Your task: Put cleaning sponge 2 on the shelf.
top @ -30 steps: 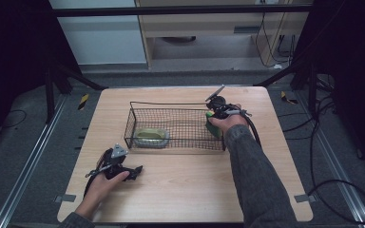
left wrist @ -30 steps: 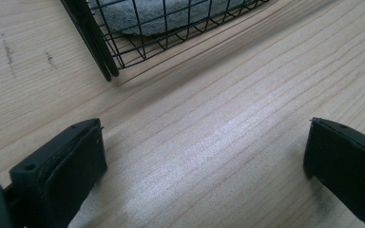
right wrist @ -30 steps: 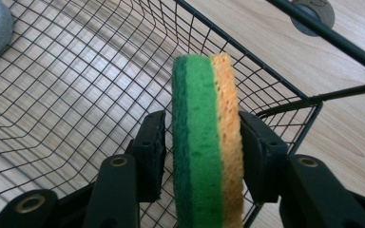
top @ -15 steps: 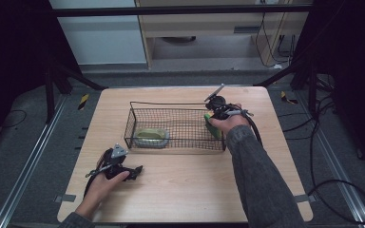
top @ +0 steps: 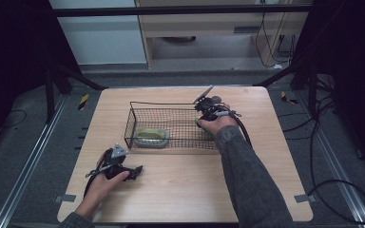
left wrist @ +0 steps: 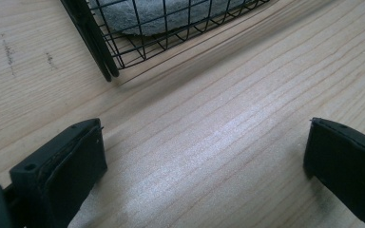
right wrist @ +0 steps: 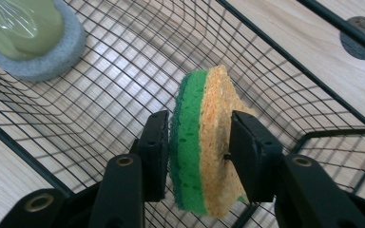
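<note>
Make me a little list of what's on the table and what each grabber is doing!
table: light wood
basket: black wire, middle of the table
sponge: green and yellow, on edge, squeezed between the right gripper's jaws inside the basket
other sponge: grey with a pale green top in clear wrap, lying at the basket's far end
right gripper: shut on the sponge
left gripper: jaws wide apart, holding nothing, low over bare table near the basket's corner
</note>
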